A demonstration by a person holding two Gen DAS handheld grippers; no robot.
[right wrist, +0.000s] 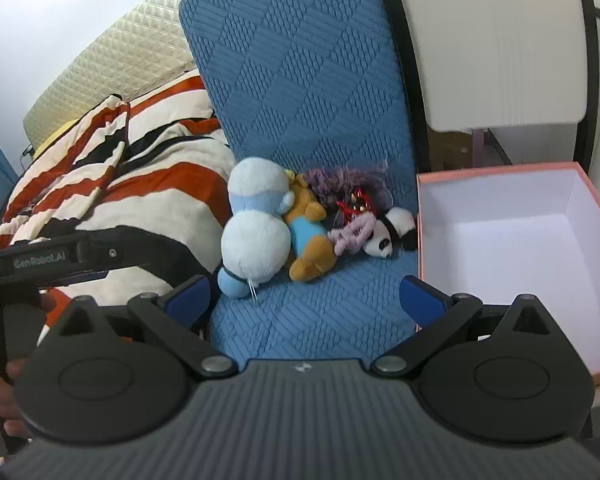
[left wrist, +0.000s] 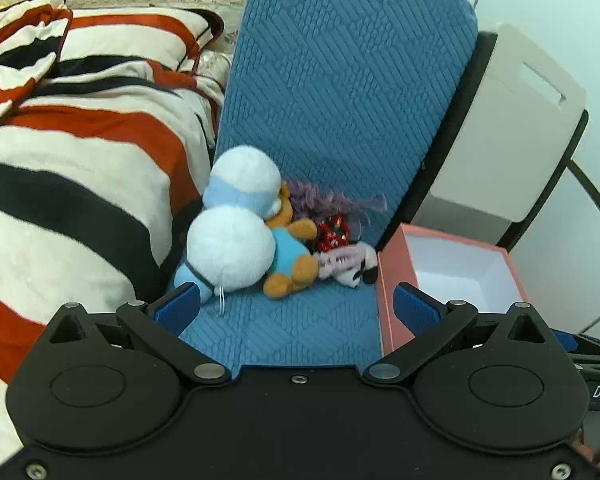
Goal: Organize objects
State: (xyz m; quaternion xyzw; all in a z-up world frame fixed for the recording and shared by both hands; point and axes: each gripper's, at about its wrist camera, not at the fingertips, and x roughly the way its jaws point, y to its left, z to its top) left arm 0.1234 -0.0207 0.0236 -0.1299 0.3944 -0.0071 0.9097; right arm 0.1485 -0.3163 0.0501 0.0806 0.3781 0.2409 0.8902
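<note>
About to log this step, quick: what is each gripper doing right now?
Left gripper: open, holding nothing.
Right gripper: open, holding nothing.

Ahead of my left claw (left wrist: 296, 300) and right claw (right wrist: 305, 297), both spread wide, bare blue cushion (right wrist: 320, 320) leads straight to the toy pile (right wrist: 296, 224). The striped blanket (right wrist: 148, 184) crowds the left; the pink box (right wrist: 418, 224) walls the right.

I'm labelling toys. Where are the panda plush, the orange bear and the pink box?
panda plush (right wrist: 384, 236): right wrist view, its face.
orange bear (right wrist: 310, 258): right wrist view, its body.
pink box (right wrist: 500, 171): right wrist view, far rim.
</note>
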